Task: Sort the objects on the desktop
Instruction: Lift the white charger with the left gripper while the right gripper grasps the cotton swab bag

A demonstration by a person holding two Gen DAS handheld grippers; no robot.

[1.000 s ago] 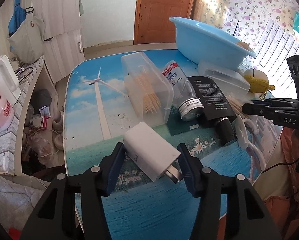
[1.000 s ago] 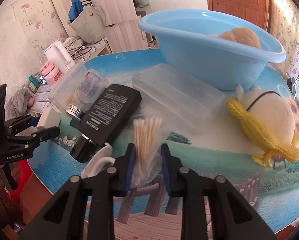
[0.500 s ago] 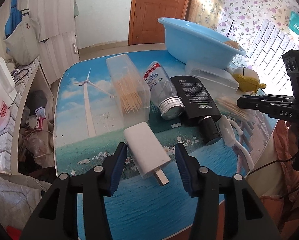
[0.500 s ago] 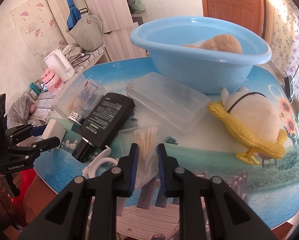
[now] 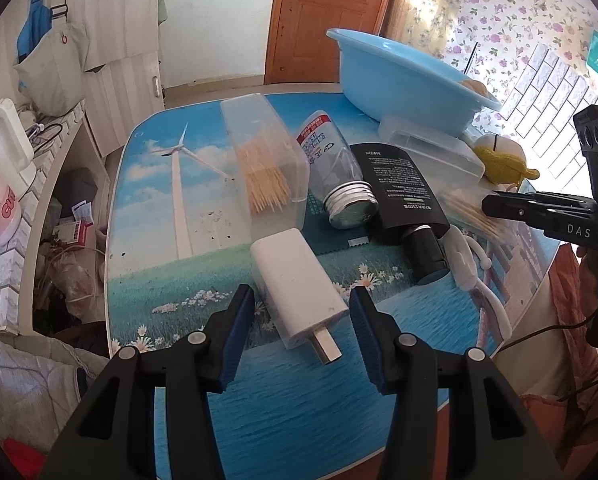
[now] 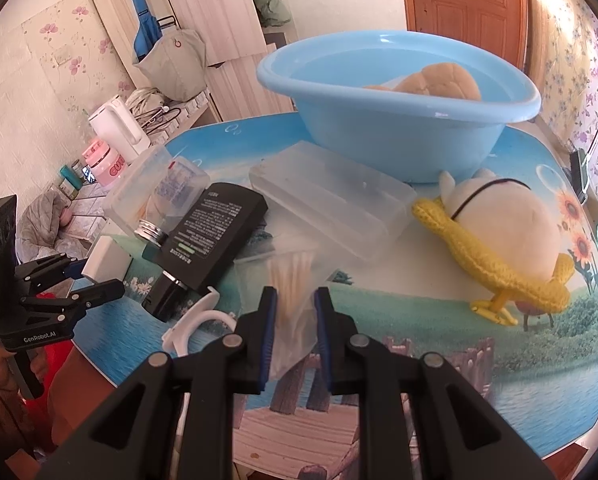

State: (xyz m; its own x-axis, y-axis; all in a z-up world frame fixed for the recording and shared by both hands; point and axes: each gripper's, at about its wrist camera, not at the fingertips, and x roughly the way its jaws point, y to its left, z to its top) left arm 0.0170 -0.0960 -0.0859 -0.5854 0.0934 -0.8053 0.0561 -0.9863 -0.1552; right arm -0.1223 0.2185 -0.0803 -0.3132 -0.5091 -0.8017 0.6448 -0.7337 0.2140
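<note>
Light-blue basin (image 6: 399,136), white charger (image 5: 299,280)

A white charger (image 5: 299,288) is seen lying flat on the table, plug end toward the camera. A clear box of toothpicks (image 5: 263,168) is laid on its side beside a tipped glass bottle (image 5: 335,172) with a metal cap. A black tube (image 5: 407,200) rests cap-down next to it. A clear bag of cotton swabs (image 6: 291,280) is pinched at its lower end.
</note>
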